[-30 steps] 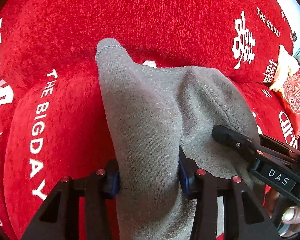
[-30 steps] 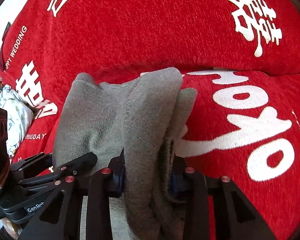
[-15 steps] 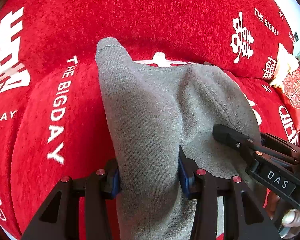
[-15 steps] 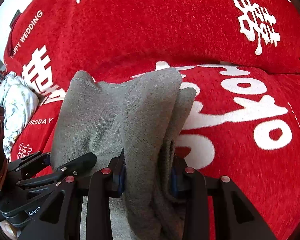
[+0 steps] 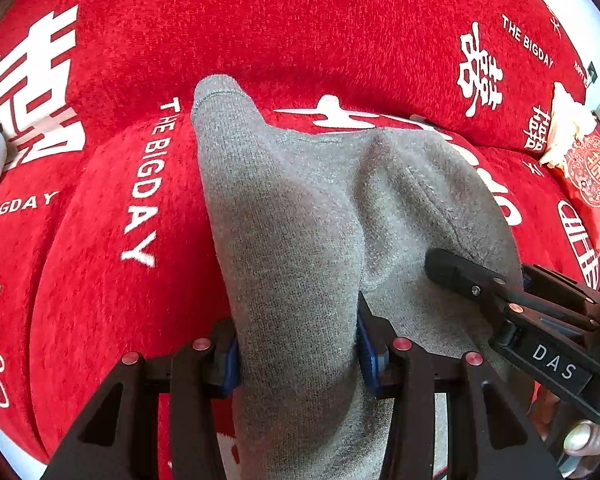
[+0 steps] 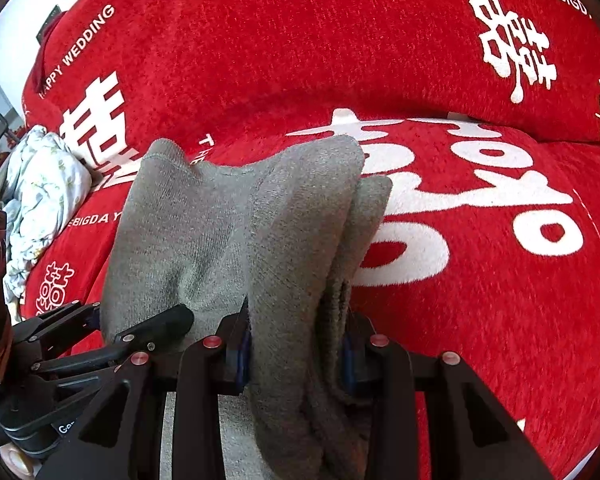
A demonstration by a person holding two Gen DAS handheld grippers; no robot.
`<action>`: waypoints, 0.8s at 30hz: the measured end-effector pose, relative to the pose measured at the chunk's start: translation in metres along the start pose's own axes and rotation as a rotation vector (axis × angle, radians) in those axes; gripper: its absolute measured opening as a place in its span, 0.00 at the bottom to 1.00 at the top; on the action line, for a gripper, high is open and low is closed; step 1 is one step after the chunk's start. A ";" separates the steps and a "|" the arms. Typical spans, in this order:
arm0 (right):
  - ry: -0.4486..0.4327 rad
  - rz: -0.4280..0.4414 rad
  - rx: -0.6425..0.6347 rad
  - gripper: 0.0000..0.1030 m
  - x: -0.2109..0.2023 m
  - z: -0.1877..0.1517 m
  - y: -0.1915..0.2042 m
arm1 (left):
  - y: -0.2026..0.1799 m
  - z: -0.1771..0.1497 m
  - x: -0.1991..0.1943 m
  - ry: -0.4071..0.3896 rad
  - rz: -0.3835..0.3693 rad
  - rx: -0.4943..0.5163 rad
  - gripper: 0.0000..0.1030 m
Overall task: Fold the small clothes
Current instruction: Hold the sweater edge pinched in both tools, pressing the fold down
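Observation:
A small grey knit garment (image 5: 300, 216) hangs stretched between my two grippers above a red sofa. My left gripper (image 5: 298, 354) is shut on one bunched edge of it. My right gripper (image 6: 296, 354) is shut on the other edge, where the cloth (image 6: 292, 216) is doubled into several layers. The right gripper (image 5: 512, 304) shows at the right of the left wrist view, and the left gripper (image 6: 112, 332) shows at the lower left of the right wrist view. The garment's lower part is hidden below the fingers.
The red sofa cover (image 5: 300, 32) with white lettering fills both views, backrest behind and seat (image 6: 500, 280) below. A crumpled white floral cloth (image 6: 40, 196) lies at the left end. A red patterned cushion (image 5: 588, 168) and a cream cloth (image 5: 568, 120) lie at the right end.
Both grippers have lifted and pulled back from the sofa with the garment held; more of the seat lettering and the floral cloth shows. The grips have not changed.

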State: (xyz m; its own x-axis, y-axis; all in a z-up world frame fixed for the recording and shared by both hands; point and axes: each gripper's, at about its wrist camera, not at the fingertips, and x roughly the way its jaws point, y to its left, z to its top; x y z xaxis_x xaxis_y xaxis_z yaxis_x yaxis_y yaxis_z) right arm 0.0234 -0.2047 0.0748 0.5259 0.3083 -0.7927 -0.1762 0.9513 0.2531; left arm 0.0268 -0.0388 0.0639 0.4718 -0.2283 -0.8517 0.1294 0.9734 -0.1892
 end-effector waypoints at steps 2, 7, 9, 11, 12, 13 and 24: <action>-0.004 0.001 -0.004 0.36 -0.003 -0.003 0.002 | 0.000 -0.003 -0.004 -0.005 0.002 0.000 0.46; -0.018 0.004 -0.012 0.36 -0.013 -0.007 0.006 | -0.003 -0.010 -0.014 -0.021 0.005 0.004 0.46; -0.022 0.005 -0.013 0.36 -0.017 -0.010 0.007 | -0.004 -0.012 -0.017 -0.025 0.007 0.007 0.46; -0.025 0.006 -0.012 0.36 -0.019 -0.012 0.007 | -0.006 -0.015 -0.020 -0.028 0.010 0.011 0.46; -0.026 0.007 -0.012 0.36 -0.020 -0.014 0.007 | -0.006 -0.016 -0.020 -0.028 0.011 0.012 0.46; -0.027 0.007 -0.012 0.36 -0.020 -0.015 0.008 | -0.006 -0.017 -0.021 -0.029 0.012 0.013 0.46; -0.023 0.020 -0.005 0.36 -0.024 -0.030 0.009 | -0.007 -0.030 -0.025 -0.027 0.027 0.021 0.46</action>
State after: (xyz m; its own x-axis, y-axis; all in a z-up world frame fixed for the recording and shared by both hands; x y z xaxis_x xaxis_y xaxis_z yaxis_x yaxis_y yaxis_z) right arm -0.0159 -0.2031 0.0790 0.5414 0.3272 -0.7745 -0.1905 0.9449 0.2660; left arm -0.0118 -0.0391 0.0717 0.4991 -0.2025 -0.8426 0.1341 0.9787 -0.1558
